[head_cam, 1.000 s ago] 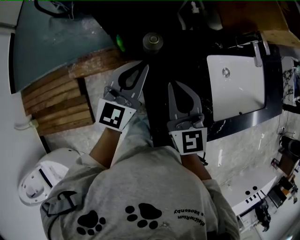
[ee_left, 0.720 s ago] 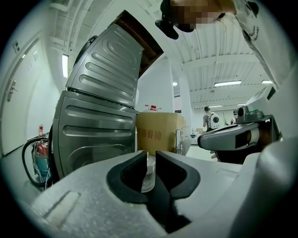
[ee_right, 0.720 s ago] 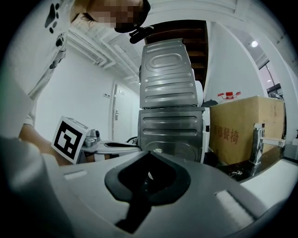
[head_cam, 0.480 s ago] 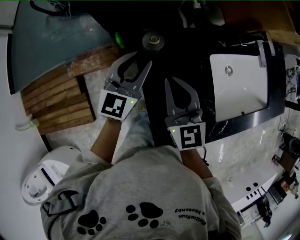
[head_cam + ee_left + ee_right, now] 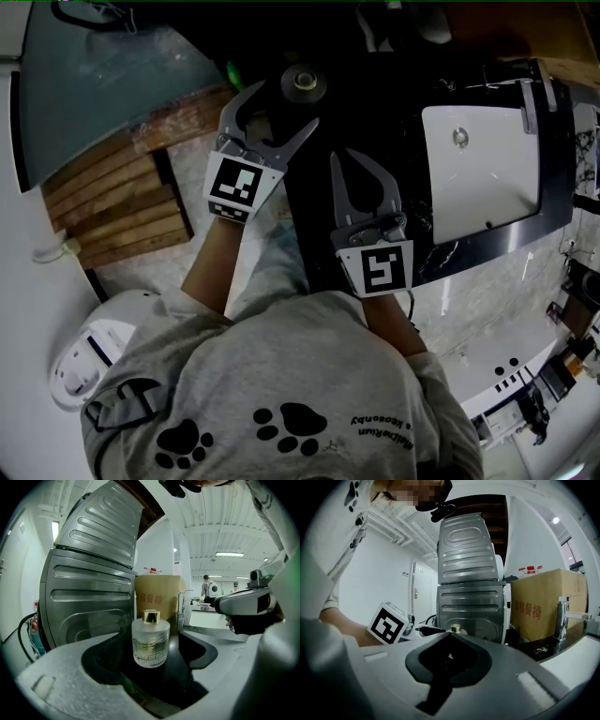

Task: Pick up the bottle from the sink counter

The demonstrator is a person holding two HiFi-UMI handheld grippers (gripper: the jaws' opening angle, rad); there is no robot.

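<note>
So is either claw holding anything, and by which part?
Nothing is held. The left claw, its jaws just opening, faces the bottle without touching it; the right claw is shut, empty.

R hand-held gripper (image 5: 451, 635), jaws together, bottle cap (image 5: 455, 628) beyond

I count one frosted glass bottle (image 5: 150, 641) with a gold cap and one black counter (image 5: 441, 253). There are two grippers, the left gripper (image 5: 286, 104) and the right gripper (image 5: 342, 159). At right are one white sink basin (image 5: 478, 169) and one faucet (image 5: 528, 94). Far back is one cardboard box (image 5: 157, 595).
</note>
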